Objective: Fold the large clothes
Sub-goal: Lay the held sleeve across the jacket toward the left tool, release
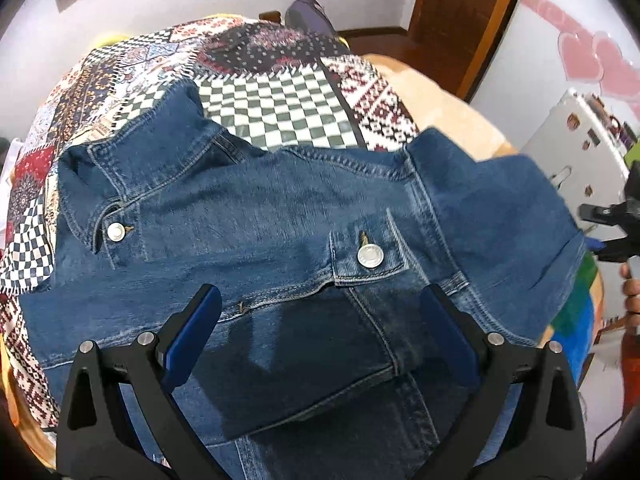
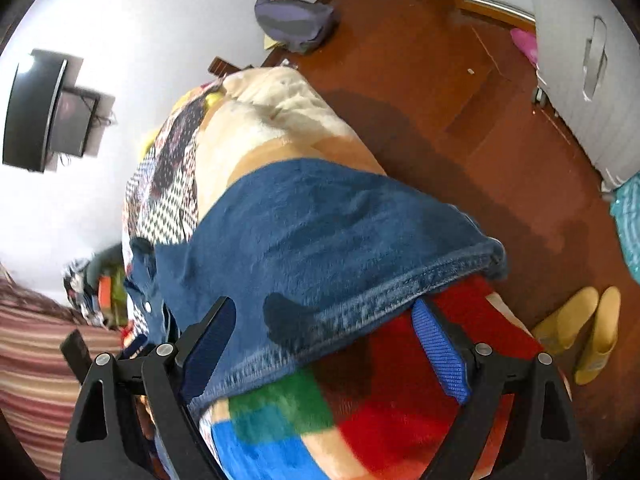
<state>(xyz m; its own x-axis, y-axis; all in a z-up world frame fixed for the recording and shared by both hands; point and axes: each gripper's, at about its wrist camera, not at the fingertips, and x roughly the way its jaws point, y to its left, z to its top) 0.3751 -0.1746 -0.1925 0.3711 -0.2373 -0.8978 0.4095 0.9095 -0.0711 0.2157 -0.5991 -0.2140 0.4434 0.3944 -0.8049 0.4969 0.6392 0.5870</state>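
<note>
Underneath everything, a bed carries a patchwork quilt [image 1: 276,92] of checks and red motifs, with a colour-block fleece blanket [image 2: 360,412] over its near corner. Beyond the bed are red-brown floor [image 2: 460,92], a white cupboard [image 1: 576,140], a wall-mounted screen [image 2: 44,112], a grey bag [image 2: 296,20] and a pair of yellow slippers [image 2: 580,332]. The denim jacket [image 1: 256,216] lies spread across the quilt, one sleeve [image 2: 320,232] draped to the bed's edge, its cuff on the fleece. A silver pocket button [image 1: 370,257] faces up. The left gripper [image 1: 320,312] hangs just above the denim, jaws spread wide, gripping nothing. The right gripper [image 2: 324,328] is likewise released; the cuff sits between its blue pads [image 2: 440,352], probably untouched.
</note>
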